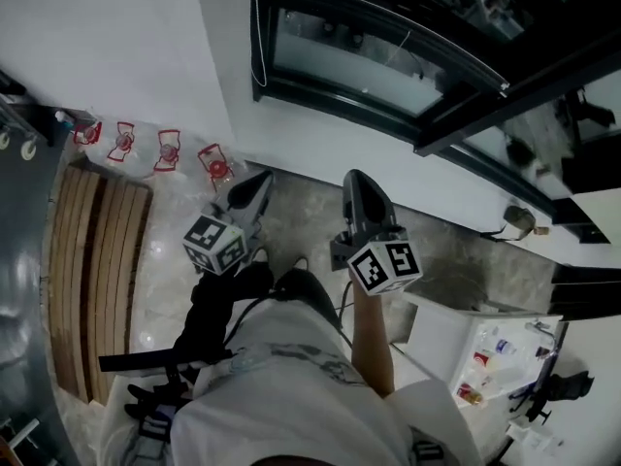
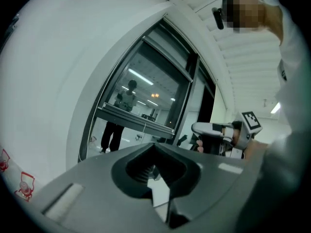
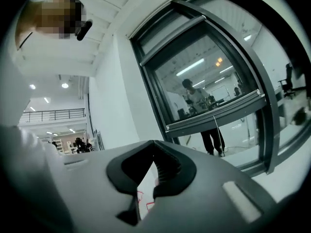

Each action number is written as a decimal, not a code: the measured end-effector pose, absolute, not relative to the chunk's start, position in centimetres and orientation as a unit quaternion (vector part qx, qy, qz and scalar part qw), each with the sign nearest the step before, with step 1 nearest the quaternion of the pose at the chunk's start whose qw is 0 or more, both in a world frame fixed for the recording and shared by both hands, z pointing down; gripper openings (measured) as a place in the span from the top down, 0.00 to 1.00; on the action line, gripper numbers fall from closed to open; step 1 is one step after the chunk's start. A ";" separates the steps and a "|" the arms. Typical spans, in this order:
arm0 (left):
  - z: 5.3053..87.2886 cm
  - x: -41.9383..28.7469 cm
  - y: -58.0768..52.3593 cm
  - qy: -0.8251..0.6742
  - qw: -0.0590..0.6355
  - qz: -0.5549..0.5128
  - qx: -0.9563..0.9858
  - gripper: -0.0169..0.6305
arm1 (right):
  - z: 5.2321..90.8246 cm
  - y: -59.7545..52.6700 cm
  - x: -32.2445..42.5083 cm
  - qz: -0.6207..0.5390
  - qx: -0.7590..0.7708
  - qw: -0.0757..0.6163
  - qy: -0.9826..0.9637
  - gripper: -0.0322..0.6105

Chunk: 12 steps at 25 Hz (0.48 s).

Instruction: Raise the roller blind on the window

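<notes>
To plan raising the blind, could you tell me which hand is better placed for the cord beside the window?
Left, probably: in the head view the left tool lines up with the cord at the window frame's left edge; the right tool points further right.

We see a dark-framed glass window set in a plain white wall. A slatted wooden platform lies on the glossy grey stone floor.
</notes>
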<state>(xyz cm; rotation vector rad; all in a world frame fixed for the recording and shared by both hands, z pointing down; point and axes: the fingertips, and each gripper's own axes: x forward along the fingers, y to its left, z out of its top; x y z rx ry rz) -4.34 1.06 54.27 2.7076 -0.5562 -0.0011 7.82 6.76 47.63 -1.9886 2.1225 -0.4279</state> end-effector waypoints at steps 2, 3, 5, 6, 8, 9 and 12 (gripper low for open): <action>53.8 -3.5 2.8 -0.179 0.178 -0.001 0.968 0.99 | 47.8 8.5 7.2 -0.135 -0.680 0.091 0.715 0.95; 53.6 -3.1 3.8 -0.171 0.173 -0.001 0.970 0.99 | 47.9 9.5 6.9 -0.132 -0.682 0.088 0.714 0.95; 53.3 -2.5 5.9 -0.164 0.166 -0.001 0.972 0.99 | 48.2 11.4 6.4 -0.128 -0.683 0.083 0.715 0.95; 53.2 -2.2 6.9 -0.164 0.164 0.000 0.973 0.99 | 48.3 12.3 6.3 -0.127 -0.684 0.081 0.714 0.95; 53.2 -1.6 9.0 -0.168 0.162 0.002 0.972 0.99 | 48.4 14.4 6.4 -0.125 -0.688 0.081 0.710 0.95; 53.1 -1.3 10.1 -0.171 0.160 0.001 0.972 0.98 | 48.4 15.4 6.6 -0.124 -0.689 0.085 0.709 0.95; 52.6 -0.2 13.1 -0.180 0.152 0.000 0.972 0.98 | 48.6 18.2 7.4 -0.126 -0.692 0.096 0.705 0.95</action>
